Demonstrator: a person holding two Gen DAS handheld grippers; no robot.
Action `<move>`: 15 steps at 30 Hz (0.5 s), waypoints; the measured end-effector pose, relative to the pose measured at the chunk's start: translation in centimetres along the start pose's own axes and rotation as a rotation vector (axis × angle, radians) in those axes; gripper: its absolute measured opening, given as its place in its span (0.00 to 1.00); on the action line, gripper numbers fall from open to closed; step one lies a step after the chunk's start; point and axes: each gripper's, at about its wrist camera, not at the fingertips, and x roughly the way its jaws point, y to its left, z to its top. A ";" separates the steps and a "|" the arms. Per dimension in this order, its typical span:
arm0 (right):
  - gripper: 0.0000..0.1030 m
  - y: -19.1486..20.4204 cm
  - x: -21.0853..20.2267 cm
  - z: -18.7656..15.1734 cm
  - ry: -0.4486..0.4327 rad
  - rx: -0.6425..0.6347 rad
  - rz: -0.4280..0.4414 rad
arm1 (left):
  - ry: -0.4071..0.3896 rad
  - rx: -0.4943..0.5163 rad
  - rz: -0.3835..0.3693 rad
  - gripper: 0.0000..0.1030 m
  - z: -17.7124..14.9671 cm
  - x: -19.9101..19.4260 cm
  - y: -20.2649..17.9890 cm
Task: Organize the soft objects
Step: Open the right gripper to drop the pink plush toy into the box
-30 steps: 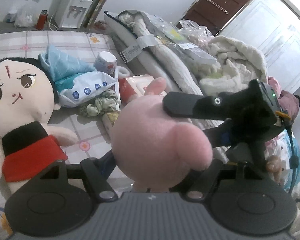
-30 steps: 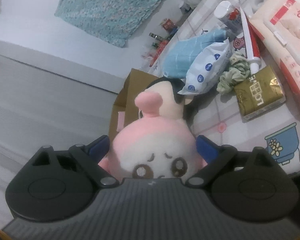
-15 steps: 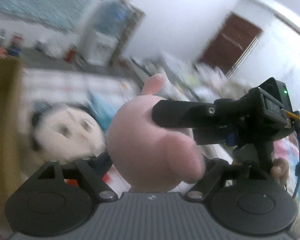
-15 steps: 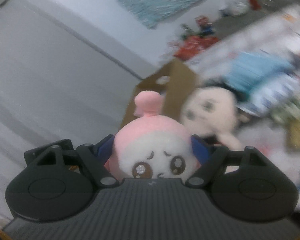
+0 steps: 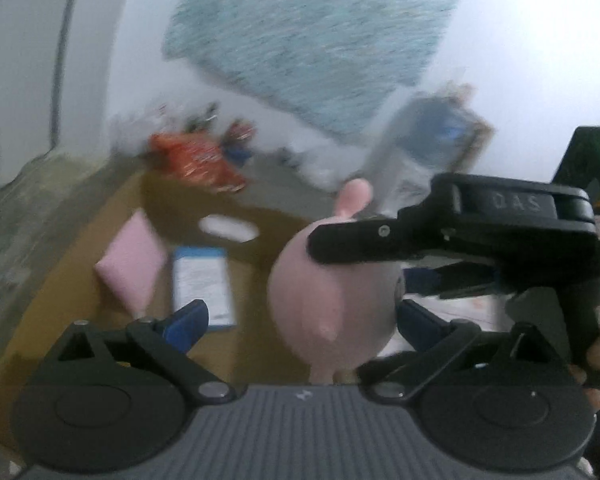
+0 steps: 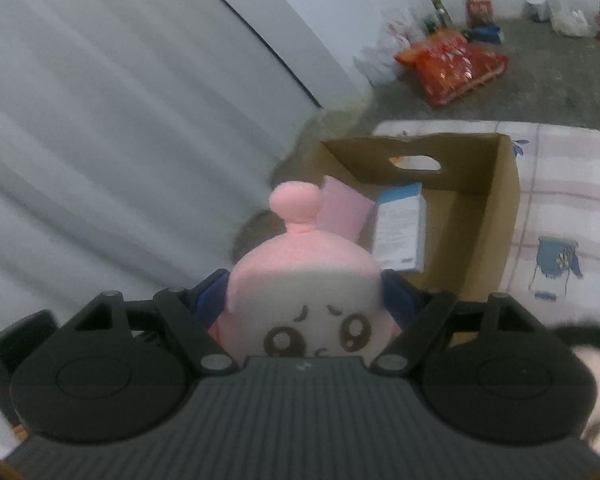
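Tongs on the right (image 6: 304, 300) clamp pink plush (image 6: 304, 280) above box rim (image 6: 500, 184); left tongs (image 5: 300, 320) seemingly apart (blurred).

A white wall (image 5: 520, 60) carries a teal hanging (image 5: 308, 40); pale curtains (image 6: 100, 120) fall to a grey concrete floor (image 6: 540, 88).

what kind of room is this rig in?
Likely a lived-in home room, perhaps a bedroom. A patterned sheet covers the soft surface under the cardboard box, a teal knit cloth hangs on the wall, and snack bags and bottles litter the bare concrete floor.
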 end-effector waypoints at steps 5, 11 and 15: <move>0.78 -0.8 6.8 2.5 0.070 -0.021 -0.165 | 0.045 -0.106 0.105 0.98 0.3 2.3 3.6; 0.78 -1.3 12.9 4.0 0.125 -0.109 -0.377 | 0.032 -0.192 0.149 0.98 -0.4 2.1 6.4; 0.79 -1.2 16.7 4.0 0.158 -0.197 -0.511 | 0.015 -0.206 0.180 0.98 -0.7 1.2 7.5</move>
